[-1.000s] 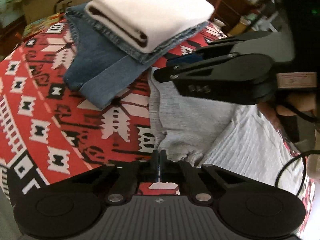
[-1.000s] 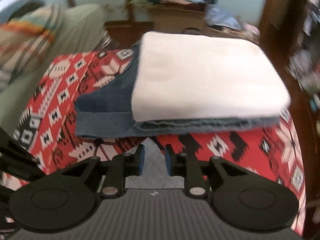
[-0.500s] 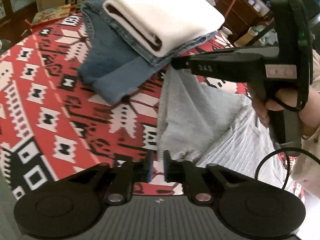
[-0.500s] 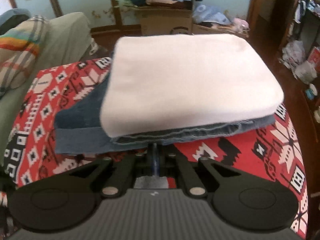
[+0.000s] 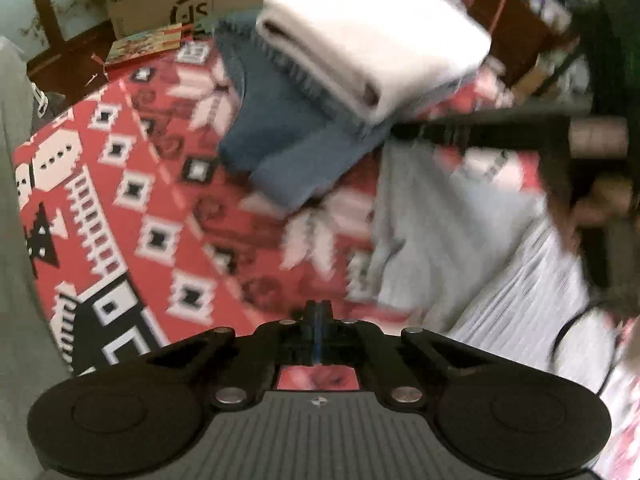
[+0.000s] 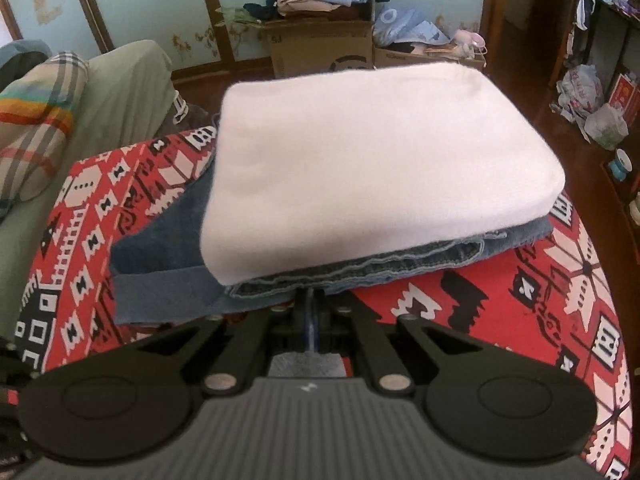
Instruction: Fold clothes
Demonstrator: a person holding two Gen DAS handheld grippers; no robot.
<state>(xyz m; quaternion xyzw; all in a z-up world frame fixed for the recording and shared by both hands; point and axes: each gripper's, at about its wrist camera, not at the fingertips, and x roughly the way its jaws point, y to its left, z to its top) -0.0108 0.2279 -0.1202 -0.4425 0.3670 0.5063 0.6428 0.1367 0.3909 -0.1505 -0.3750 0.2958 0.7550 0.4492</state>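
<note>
Folded stack [image 6: 380, 168] blocks ahead; bare patterned cloth [image 5: 132, 216] free leftward.

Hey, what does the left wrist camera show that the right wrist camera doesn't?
Only the left wrist view shows the grey striped garment spread on the cloth, and the right gripper reaching across it, blurred.

Only the right wrist view shows the green sofa with a striped cushion, and a small patch of grey fabric just behind its shut jaws.

Both show the folded white item stacked on folded jeans on the red patterned cloth, with cardboard boxes behind.
</note>
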